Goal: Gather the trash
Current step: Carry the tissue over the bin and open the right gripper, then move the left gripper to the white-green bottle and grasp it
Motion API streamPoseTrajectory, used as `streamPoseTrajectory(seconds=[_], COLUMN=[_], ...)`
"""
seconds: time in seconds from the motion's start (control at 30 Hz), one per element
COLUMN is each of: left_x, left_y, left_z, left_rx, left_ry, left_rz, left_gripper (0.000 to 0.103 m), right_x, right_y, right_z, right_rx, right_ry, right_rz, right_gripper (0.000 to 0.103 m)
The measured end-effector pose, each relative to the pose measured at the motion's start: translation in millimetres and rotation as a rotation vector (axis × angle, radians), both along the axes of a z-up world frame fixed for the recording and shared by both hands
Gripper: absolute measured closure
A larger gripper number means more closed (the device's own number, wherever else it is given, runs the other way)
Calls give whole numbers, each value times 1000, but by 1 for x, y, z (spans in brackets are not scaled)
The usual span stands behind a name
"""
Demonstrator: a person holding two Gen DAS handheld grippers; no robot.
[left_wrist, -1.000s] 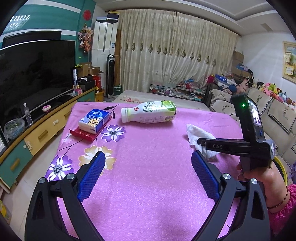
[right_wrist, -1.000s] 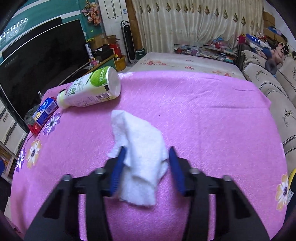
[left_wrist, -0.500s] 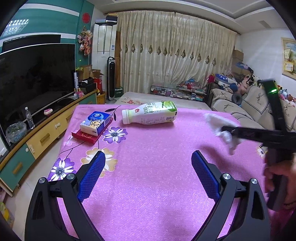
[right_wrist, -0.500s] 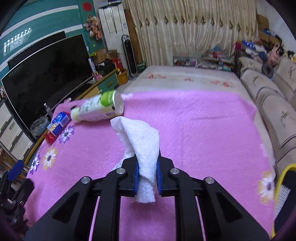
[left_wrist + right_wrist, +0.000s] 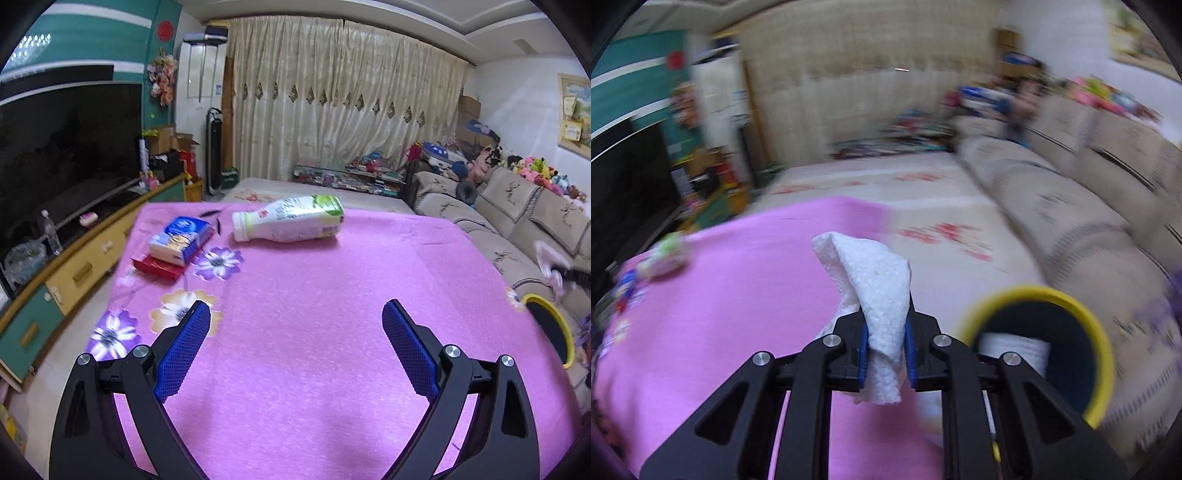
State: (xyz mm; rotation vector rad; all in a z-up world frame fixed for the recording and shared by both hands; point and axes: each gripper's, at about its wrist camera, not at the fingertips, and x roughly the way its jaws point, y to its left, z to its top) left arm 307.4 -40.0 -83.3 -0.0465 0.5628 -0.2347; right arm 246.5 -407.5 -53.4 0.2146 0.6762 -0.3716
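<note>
Two grippers are showing over the pink-clothed bench [image 5: 314, 332]. Left gripper [image 5: 295, 332] is hovering above the cloth with its blue pads standing wide apart and nothing between them. Right gripper [image 5: 885, 349] is pinching a crumpled white tissue [image 5: 875, 291] between narrow pads, having just been closing on it; the tissue is sticking up past the fingertips, off the bench. Just to its right, a dark bin with a yellow rim [image 5: 1097, 328] is standing beside the bench edge, something white lying inside. Far back, a white-and-green bottle [image 5: 291, 223] is lying on its side, near a blue tissue pack [image 5: 181, 240] on a red box [image 5: 159, 267].
</note>
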Motion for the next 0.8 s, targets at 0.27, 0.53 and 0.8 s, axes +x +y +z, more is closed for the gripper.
streamPoseTrajectory(seconds=[0.27,0.53,0.8], left_x=[7,60,208], left_y=[-27,-84,-139], left_z=[13,40,47], left_rx=[-22,18,-32], left_ry=[48,62,158], left_rz=[-93,-175,-153], left_gripper=[10,10,10], right_x=[-35,-29,-10], right_y=[-99,-91,-76], right_z=[-45,-39,-24], right_rx=[-34,-66,-76], right_ry=[146,89,46], right_rz=[-247,-251,-190], right_gripper=[37,30,30])
